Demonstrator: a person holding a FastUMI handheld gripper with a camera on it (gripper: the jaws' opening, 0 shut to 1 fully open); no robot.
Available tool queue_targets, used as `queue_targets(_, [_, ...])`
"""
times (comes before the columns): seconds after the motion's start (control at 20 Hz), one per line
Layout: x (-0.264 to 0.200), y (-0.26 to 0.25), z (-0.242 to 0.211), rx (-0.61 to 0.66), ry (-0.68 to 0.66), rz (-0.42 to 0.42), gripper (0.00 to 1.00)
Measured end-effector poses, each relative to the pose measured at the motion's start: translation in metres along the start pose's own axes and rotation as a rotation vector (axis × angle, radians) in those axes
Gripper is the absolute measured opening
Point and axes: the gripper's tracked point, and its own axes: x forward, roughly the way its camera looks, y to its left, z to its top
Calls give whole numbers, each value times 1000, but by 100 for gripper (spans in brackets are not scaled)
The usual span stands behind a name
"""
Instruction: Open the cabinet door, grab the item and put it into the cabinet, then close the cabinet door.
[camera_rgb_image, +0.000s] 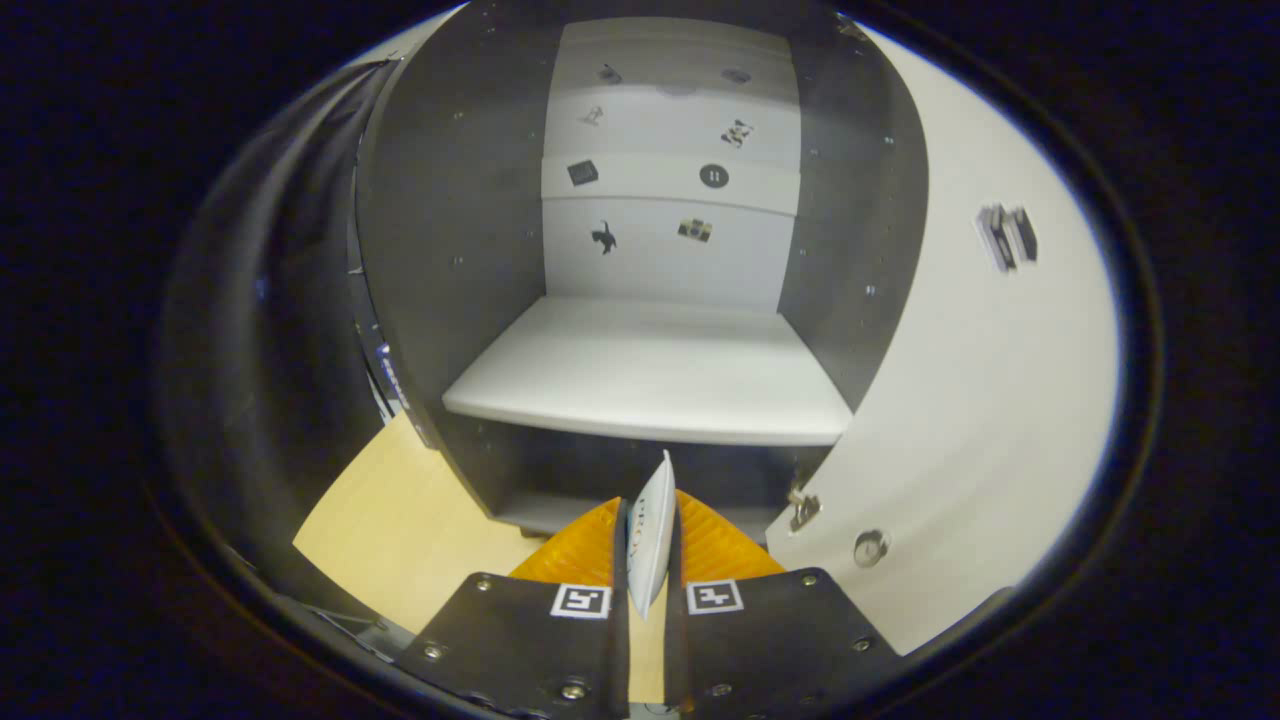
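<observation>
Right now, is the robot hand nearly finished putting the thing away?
About halfway. Done: the cabinet door is swung open to the right. In hand: the fingers pinch a thin white packet, held just in front of the cabinet, below its white shelf. Left: setting the packet inside, letting go, and shutting the door.

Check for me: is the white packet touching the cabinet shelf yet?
Apart. The gripper view shows the white packet pinched upright in the claw, its top tip below and short of the shelf front edge, dark gap between.
</observation>
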Motion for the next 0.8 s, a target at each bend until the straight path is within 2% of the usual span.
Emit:
queue_targets(0.35, [34,-4,59,23,-21,0,14])
queue_targets(0.8, [89,-19,67,81,144,-20,13])
